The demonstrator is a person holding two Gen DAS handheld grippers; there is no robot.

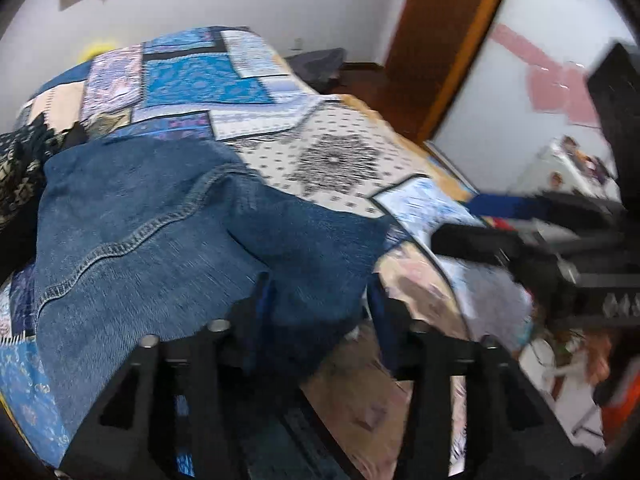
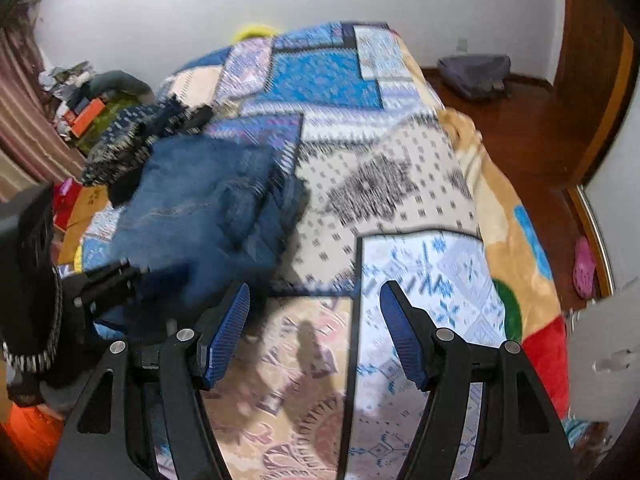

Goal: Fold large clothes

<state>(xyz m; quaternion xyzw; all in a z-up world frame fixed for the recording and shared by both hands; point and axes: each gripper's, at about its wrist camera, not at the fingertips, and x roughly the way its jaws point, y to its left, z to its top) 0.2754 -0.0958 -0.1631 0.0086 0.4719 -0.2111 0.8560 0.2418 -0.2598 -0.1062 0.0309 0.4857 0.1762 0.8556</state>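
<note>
A pair of blue denim jeans (image 1: 168, 216) lies folded on the patchwork bed cover (image 1: 328, 160). In the left wrist view the denim's near edge hangs between my left gripper's (image 1: 316, 300) wide-apart fingers, draped over them, with no clamp on it. My right gripper (image 2: 314, 312) is open and empty over the cover, just right of the jeans (image 2: 200, 216). It also shows in the left wrist view (image 1: 480, 240) at the right. My left gripper shows in the right wrist view (image 2: 116, 280), at the jeans' near edge.
A dark patterned garment (image 2: 128, 140) lies at the jeans' far left. The bed's right edge (image 2: 516, 240) drops to a wooden floor with a grey bag (image 2: 476, 72) and a pink shoe (image 2: 584, 268). Clutter (image 2: 80, 116) sits left of the bed. A wooden door (image 1: 440, 40) is at the right.
</note>
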